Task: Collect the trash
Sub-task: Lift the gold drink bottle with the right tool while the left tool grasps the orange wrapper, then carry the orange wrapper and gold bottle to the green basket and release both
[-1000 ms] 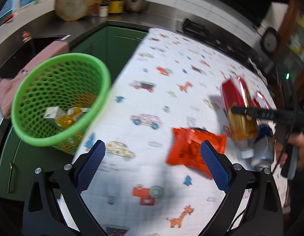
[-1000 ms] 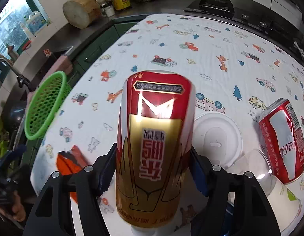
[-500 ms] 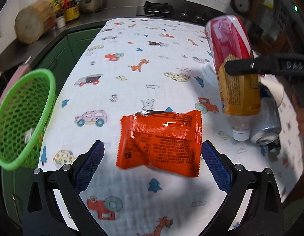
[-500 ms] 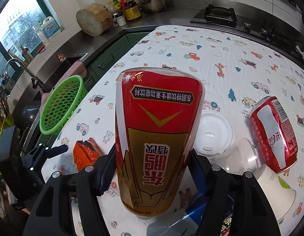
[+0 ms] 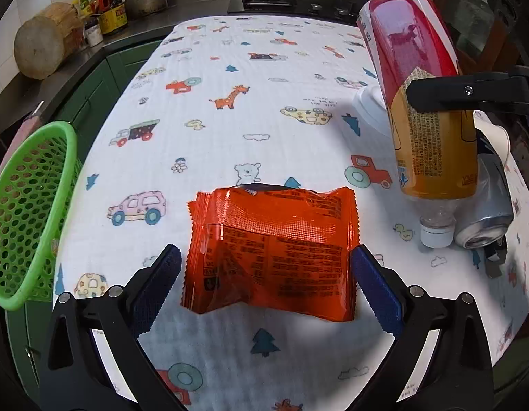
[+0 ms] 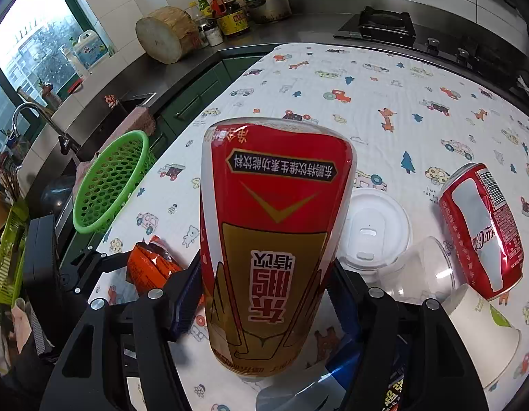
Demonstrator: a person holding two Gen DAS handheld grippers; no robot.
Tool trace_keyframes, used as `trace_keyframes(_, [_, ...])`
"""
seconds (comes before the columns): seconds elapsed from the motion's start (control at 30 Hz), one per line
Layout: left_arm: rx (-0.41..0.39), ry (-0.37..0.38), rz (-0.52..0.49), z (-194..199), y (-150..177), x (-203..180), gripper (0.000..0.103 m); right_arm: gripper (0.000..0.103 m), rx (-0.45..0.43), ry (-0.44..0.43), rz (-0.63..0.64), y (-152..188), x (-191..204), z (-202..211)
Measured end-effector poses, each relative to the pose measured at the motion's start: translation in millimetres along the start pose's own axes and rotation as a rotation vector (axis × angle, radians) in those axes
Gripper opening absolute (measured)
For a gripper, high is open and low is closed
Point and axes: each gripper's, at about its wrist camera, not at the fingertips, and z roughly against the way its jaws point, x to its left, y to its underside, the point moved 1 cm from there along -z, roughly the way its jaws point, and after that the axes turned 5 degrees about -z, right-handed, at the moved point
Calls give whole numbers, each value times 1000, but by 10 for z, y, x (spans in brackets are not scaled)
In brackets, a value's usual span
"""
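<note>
Straddling the orange wrapper (image 5: 271, 250), the left gripper (image 5: 264, 284) has spread jaws; the right gripper (image 6: 264, 291) pinches the inverted bottle (image 6: 274, 239).

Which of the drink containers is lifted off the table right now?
The red and gold plastic bottle, held upside down in the right gripper. The red cola can and silver can lie on the tablecloth.

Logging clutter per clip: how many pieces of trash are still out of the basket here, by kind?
Plastic bottles: 1, the red-and-gold labelled bottle, held upside down in the right gripper
Drink cans: 2, red cola can, silver can
Snack wrappers: 1, orange foil packet
Cups: 2, white paper cup, clear plastic cup
Cup lids: 1, white plastic lid
Total: 7
</note>
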Motion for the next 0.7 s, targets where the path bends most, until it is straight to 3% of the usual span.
trace_keyframes(0.3, [-22, -7, -17, -41, 9, -48, 94, 64, 2, 3, -1, -8, 10, -19])
trace_keyframes(0.6, [-44, 58, 8, 24, 43, -22, 44, 64, -2, -2, 3, 7, 69, -8])
trace_keyframes(0.7, [-62, 64, 26, 99, 67, 38, 37, 64, -6, -8, 13, 15, 134, 7])
